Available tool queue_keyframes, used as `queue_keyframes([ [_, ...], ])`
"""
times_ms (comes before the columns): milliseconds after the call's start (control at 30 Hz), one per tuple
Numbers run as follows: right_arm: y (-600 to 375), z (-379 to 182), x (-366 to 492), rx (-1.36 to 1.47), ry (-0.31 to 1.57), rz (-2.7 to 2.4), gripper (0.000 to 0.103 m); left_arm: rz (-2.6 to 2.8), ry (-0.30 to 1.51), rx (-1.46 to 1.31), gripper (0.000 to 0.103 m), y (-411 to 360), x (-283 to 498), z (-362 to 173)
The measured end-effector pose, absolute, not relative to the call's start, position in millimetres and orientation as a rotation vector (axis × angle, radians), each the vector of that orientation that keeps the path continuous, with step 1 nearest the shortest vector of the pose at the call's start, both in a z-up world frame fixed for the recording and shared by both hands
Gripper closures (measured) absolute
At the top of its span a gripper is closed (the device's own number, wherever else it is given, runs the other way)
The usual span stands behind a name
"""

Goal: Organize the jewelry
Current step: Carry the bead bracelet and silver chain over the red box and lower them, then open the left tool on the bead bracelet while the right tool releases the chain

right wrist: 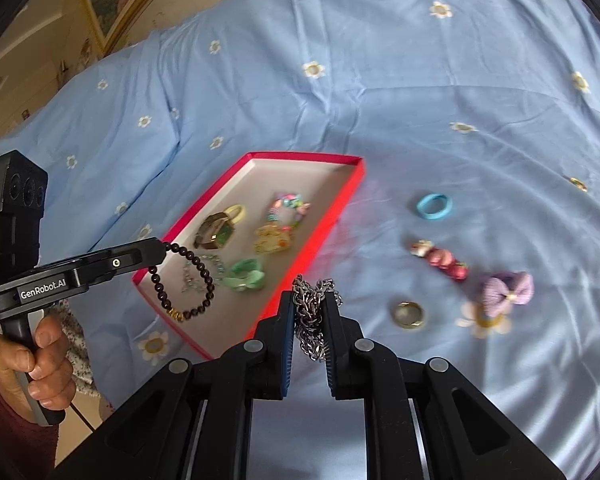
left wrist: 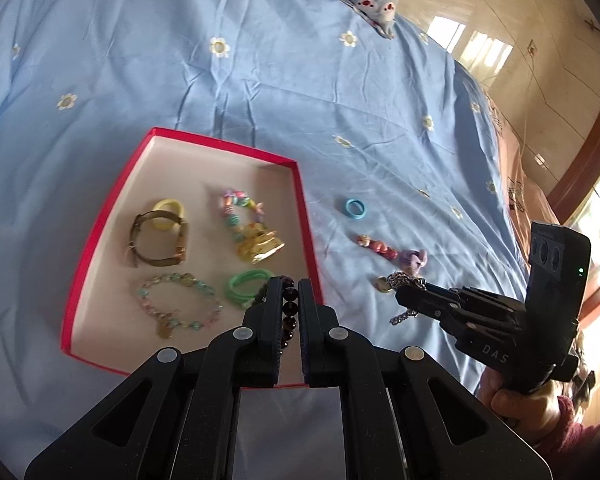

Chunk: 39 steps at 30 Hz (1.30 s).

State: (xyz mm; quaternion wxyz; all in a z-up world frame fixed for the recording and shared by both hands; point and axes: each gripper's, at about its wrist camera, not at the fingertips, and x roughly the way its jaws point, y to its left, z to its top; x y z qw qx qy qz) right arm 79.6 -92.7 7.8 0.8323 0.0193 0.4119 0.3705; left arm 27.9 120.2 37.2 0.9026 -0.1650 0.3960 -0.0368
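On the blue bed we see the red box, stiff and shallow, already holding several pieces. Our left tool pinches the dark bead bracelet above the box; it hangs limp and light. Our right tool pinches the silver chain, slinky, best gripped bunched. The gold ring looks small, hard, slippery.

The dark bead bracelet is mostly hidden between the left tongs.
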Motion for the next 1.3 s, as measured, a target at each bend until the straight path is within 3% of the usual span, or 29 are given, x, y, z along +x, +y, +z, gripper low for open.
queue_keyframes([
  [1300,22,-47,78,-0.135,1.008,0.915,0.090,0.139,0.930,-0.427,0.097,203,15,-40],
])
